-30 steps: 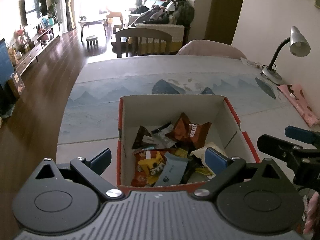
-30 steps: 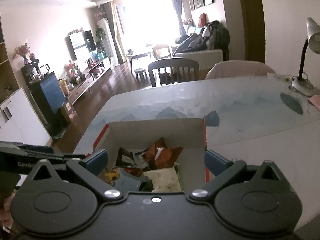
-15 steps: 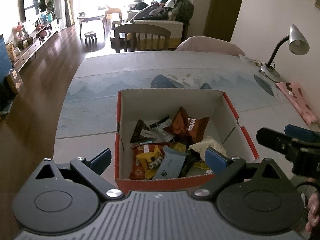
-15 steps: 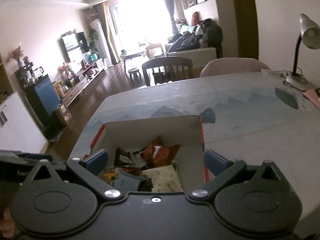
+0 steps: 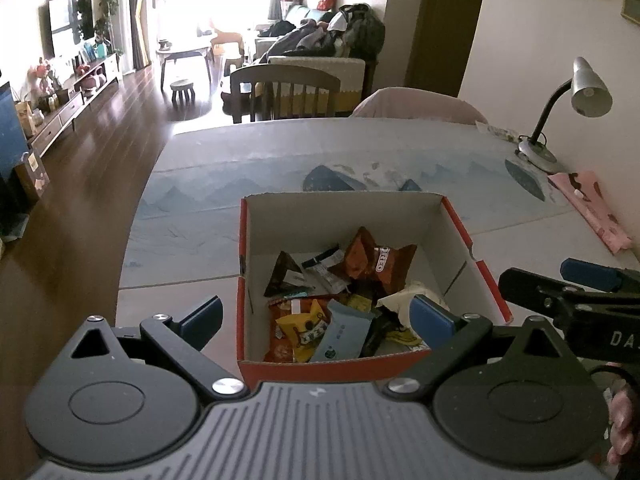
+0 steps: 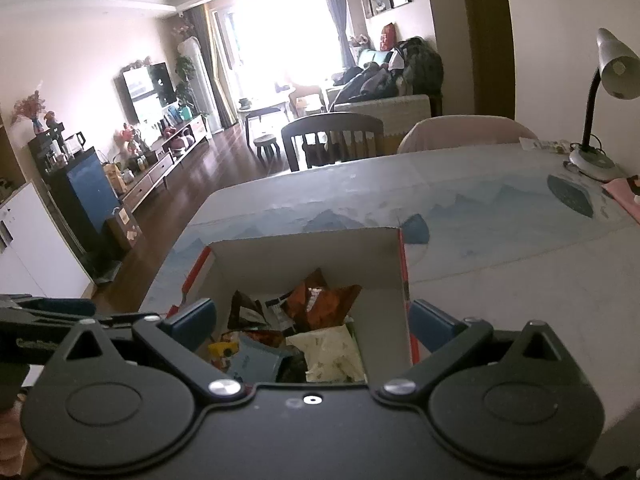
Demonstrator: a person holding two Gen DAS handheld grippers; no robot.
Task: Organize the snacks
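Both sets of jaws stand wide apart and hold nothing. Seen from its own camera, the left gripper hangs over the near edge of the cardboard box, one blue fingertip outside the box's wall at 9 o'clock, the other over the snacks at 3 o'clock. The right gripper hangs over the same box from the other side, its fingertips spread across the near opening, one of them beyond the red-edged wall at 3 o'clock.

That box sits on the table, red outside and pale inside, open at the top. All the snacks in sight lie inside it in a loose heap toward the near wall. A brown Oreo packet lies at the far side of the heap, at about 1 o'clock from the middle. A dark triangular packet lies at 10 o'clock, a yellow packet and a pale blue packet lie close to the near wall, and a cream packet lies at 3 o'clock (easier to see from the right camera).

From the left camera the right gripper shows at 3 o'clock, just beside the box. A desk lamp stands on the table's far corner at 2 o'clock, with a pink cloth near it.
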